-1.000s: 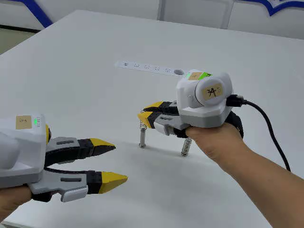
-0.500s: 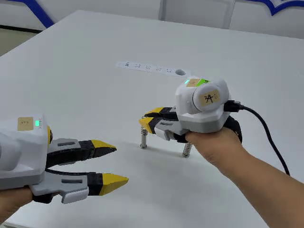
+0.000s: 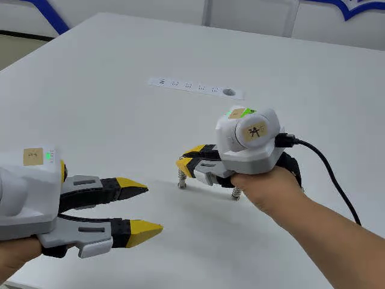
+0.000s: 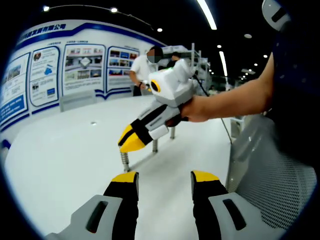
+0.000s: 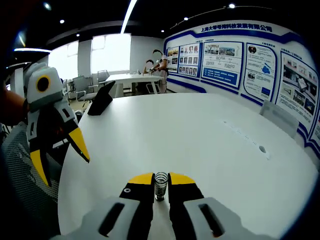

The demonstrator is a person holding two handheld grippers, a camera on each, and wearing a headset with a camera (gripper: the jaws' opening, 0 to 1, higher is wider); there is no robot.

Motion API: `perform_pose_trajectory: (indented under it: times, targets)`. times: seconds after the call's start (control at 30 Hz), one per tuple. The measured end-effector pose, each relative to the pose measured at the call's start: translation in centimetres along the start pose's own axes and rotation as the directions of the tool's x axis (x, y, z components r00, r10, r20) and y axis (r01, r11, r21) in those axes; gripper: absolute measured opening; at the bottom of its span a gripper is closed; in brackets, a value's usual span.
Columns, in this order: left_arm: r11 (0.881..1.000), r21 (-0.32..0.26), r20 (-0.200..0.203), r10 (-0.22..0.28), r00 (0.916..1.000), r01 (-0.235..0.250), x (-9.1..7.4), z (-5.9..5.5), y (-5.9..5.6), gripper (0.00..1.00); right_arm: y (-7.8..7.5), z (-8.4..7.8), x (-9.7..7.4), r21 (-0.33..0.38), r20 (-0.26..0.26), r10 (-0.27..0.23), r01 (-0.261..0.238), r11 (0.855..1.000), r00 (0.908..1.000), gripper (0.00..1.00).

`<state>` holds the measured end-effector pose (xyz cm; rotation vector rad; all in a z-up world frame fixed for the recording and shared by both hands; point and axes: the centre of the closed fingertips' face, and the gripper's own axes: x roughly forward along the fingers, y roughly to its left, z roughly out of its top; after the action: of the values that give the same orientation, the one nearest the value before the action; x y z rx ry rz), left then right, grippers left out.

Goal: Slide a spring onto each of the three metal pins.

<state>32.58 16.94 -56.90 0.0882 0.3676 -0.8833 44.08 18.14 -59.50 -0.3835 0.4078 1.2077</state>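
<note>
My right gripper (image 3: 185, 162) (image 5: 160, 181) is low over the white table (image 3: 108, 108), shut on a small metal spring (image 5: 160, 185) that sits on the left pin (image 3: 180, 179). Its yellow tips (image 4: 132, 140) hang just above that pin (image 4: 124, 161). A second pin with a spring (image 3: 236, 192) stands under the hand that holds this gripper. Two more pins (image 4: 155, 146) (image 4: 172, 132) stand behind the first one. At the near left my left gripper (image 3: 151, 209) (image 4: 165, 177) is open with nothing between its jaws, well short of the pins.
A white power strip (image 3: 195, 88) lies further back on the table. A black cable (image 3: 328, 165) trails from the right gripper toward the right. The table's near edge runs below my left gripper. People stand in the room behind (image 4: 145, 70).
My right gripper has come down and slightly toward me, and the spring has slid from the top of the left pin to near its base. The left gripper has stayed put.
</note>
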Motion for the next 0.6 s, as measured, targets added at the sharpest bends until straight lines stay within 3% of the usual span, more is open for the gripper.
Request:
perform_pose_trajectory:
  times: [0.6]
  targets:
    - [1.0, -0.007, 0.001, 0.003, 1.0, -0.003, 0.0, -0.1, 0.1, 0.42, 0.3, -2.0, 1.0, 0.007, -0.074, -0.002, 0.003, 1.0, 0.9973, 0.12]
